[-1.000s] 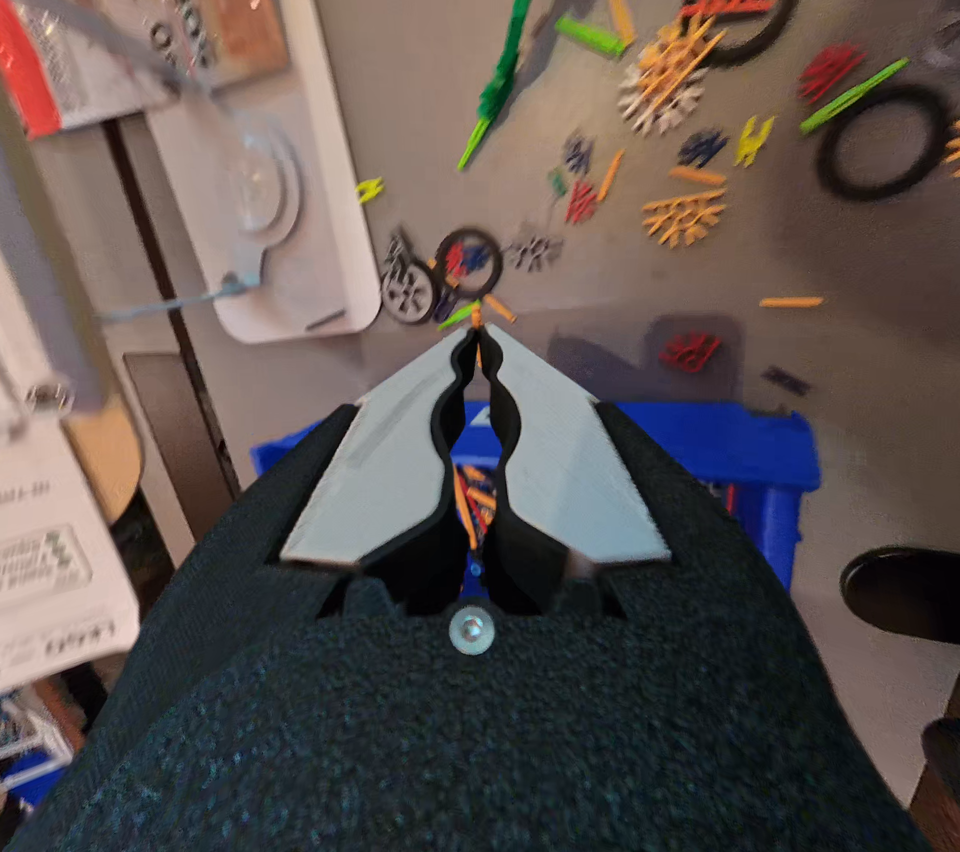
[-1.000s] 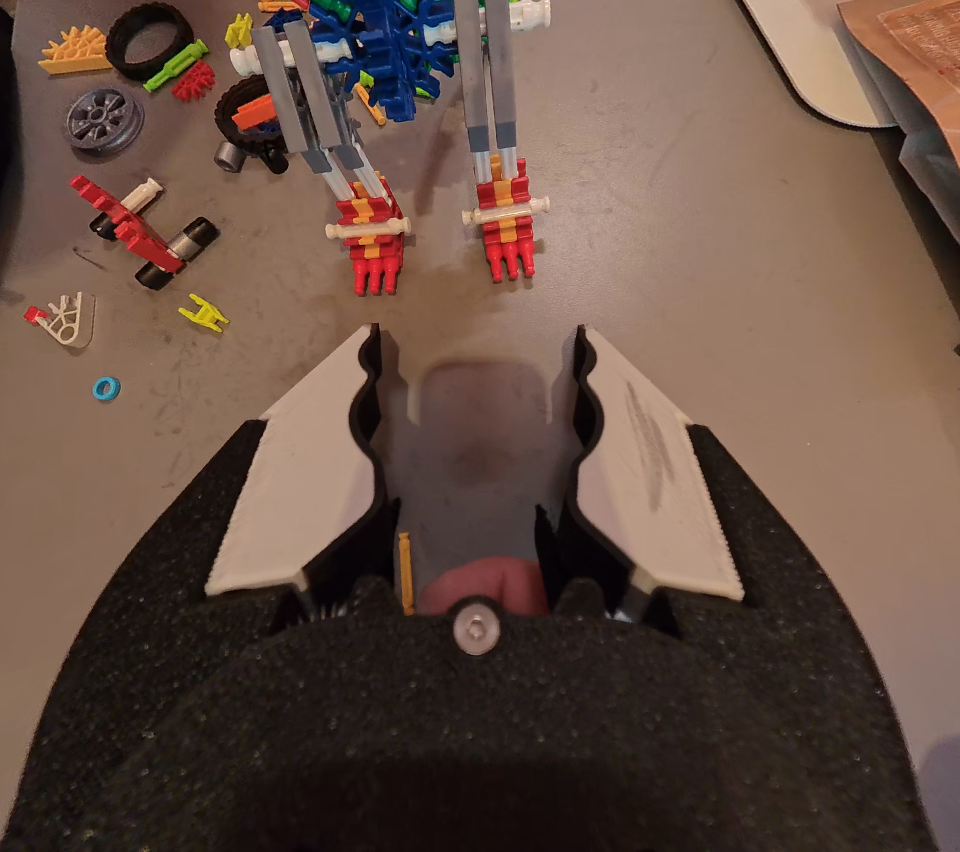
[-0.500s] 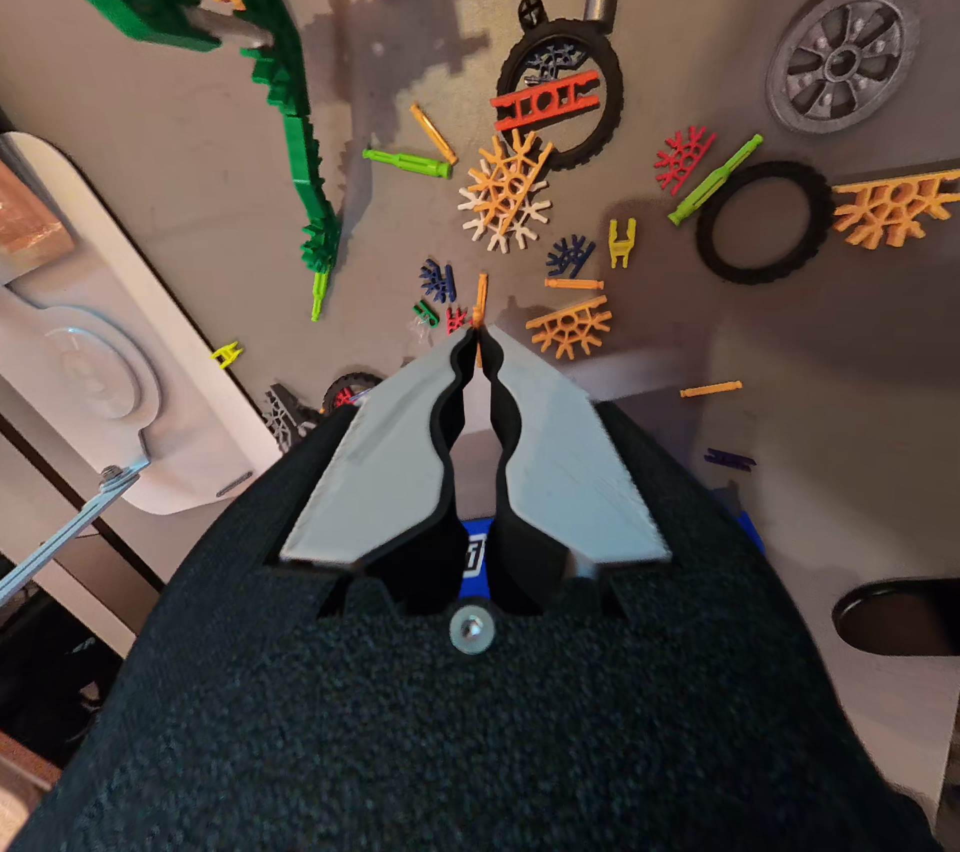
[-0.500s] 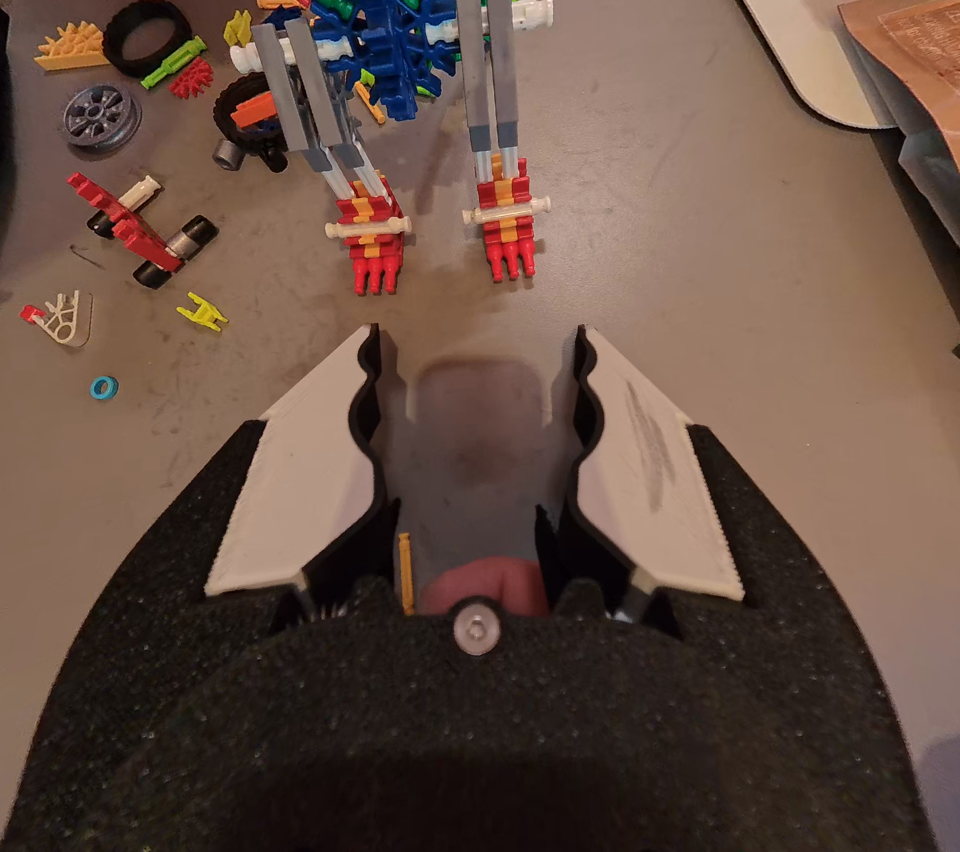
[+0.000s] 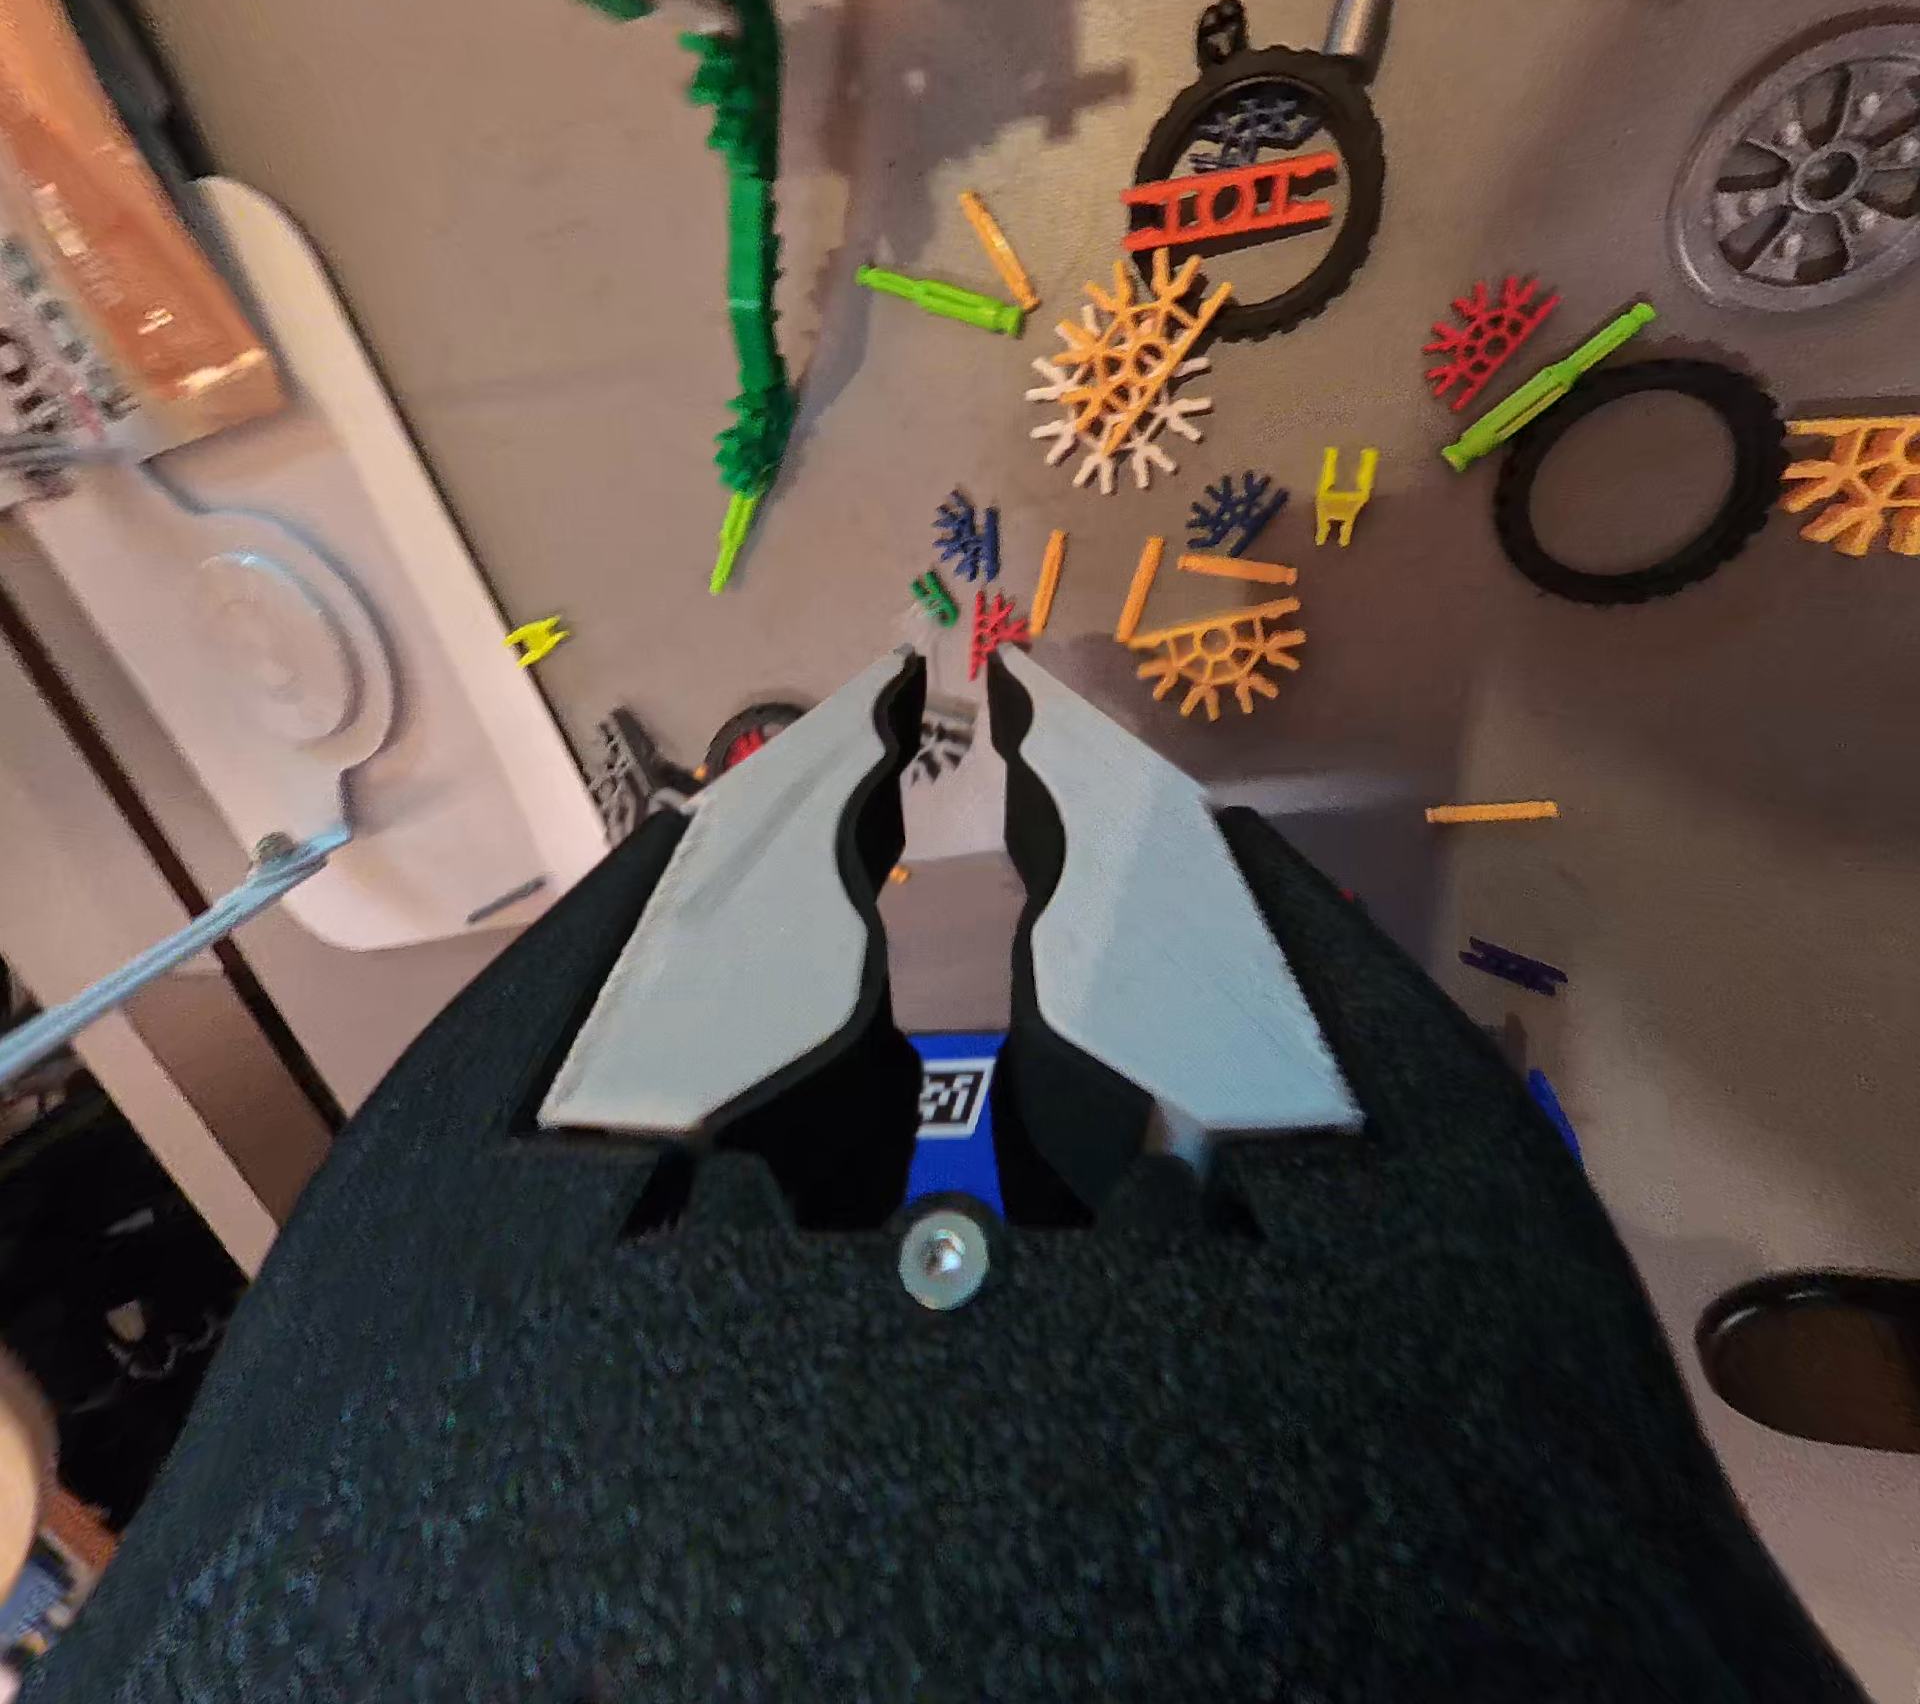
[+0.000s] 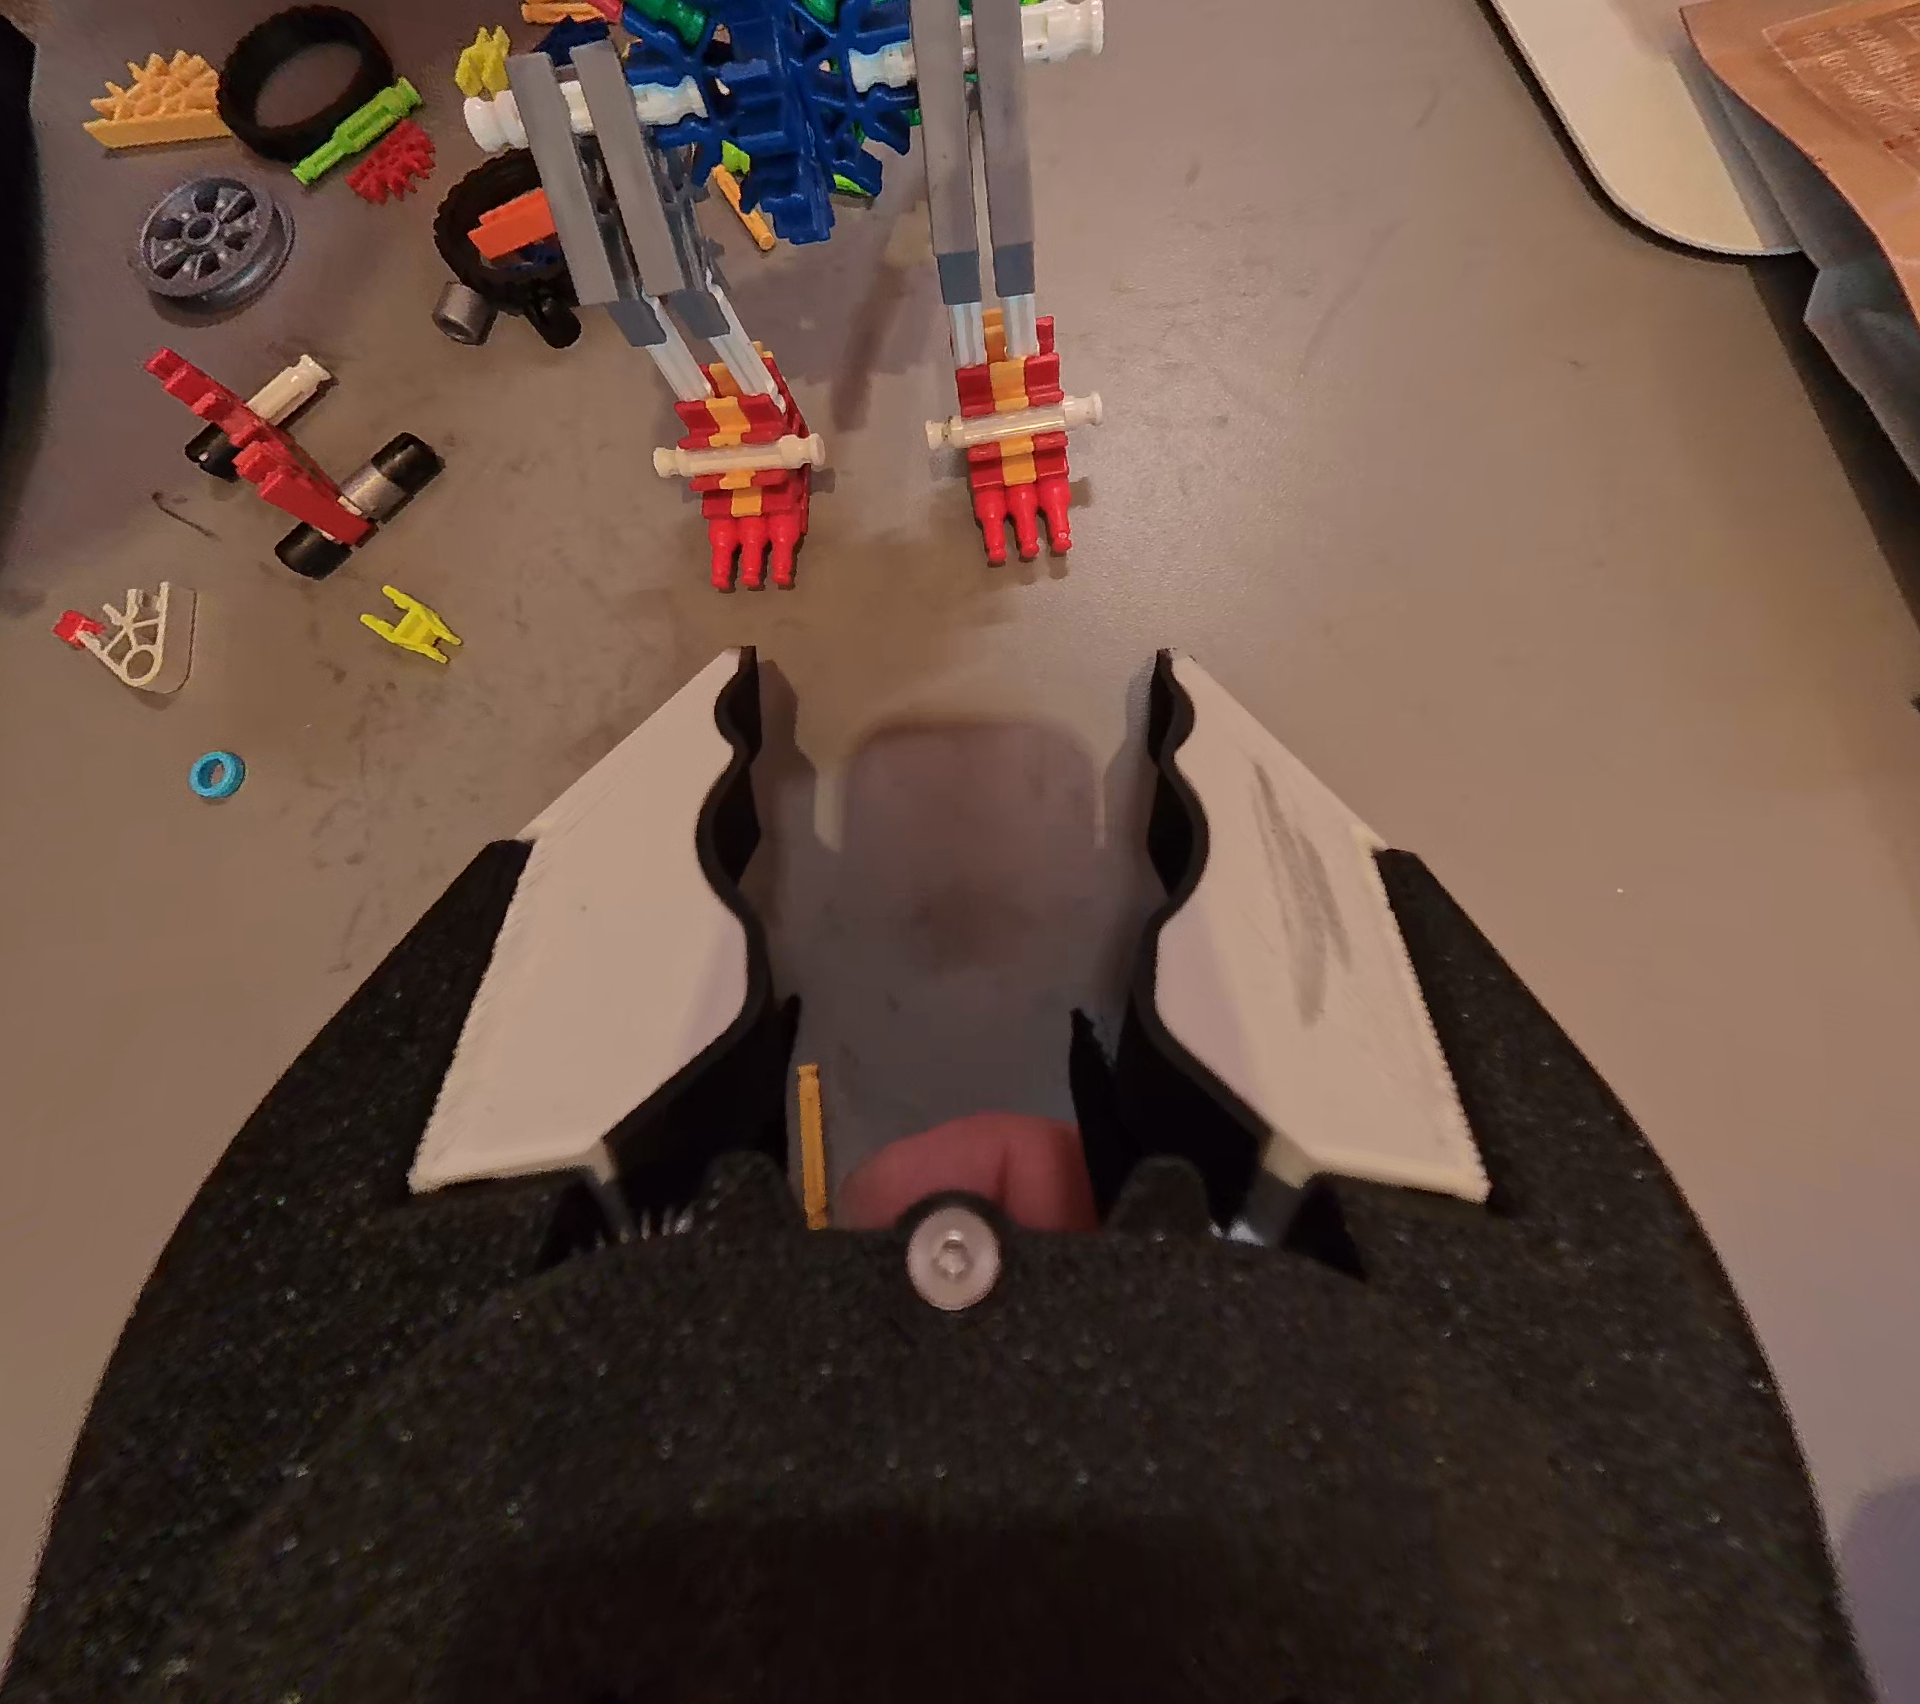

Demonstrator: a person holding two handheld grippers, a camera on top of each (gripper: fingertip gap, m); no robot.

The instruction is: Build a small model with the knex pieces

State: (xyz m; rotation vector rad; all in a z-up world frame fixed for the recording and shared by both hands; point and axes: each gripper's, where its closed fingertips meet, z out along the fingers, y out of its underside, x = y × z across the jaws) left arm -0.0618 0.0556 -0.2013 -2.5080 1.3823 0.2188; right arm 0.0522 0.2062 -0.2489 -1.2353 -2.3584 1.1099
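Observation:
My left gripper (image 5: 951, 662) is open by a narrow gap and holds nothing. It hovers over loose building-toy pieces on a grey table. Just past its tips lie a small red connector (image 5: 995, 626), two short orange rods (image 5: 1046, 582) (image 5: 1140, 589) and an orange fan connector (image 5: 1216, 652). My right gripper (image 6: 956, 657) is wide open and empty. It sits low over the table in front of the two red feet (image 6: 743, 480) (image 6: 1013, 449) of a blue, red and green rod model (image 6: 769, 54). An orange rod (image 6: 810, 1145) lies by its left finger base.
In the left wrist view there are a green toothed strip (image 5: 748, 220), black tyres (image 5: 1631, 480), a grey wheel hub (image 5: 1818, 179), a white board (image 5: 312, 574) at the left and a blue bin (image 5: 951, 1104) beneath the fingers. The right wrist view shows loose wheels (image 6: 213, 236) on the left and a brown packet (image 6: 1829, 75) on the right. The gap from one gripper's tips to the other's is roughly 20 centimetres. The two red feet (image 6: 743, 480) is about 4 centimetres from my right fingertips and 15 centimetres from my left.
My left gripper swung over the loose pieces while shut on an orange rod, then opened slightly and the rod is no longer between its tips. The right gripper has not moved.

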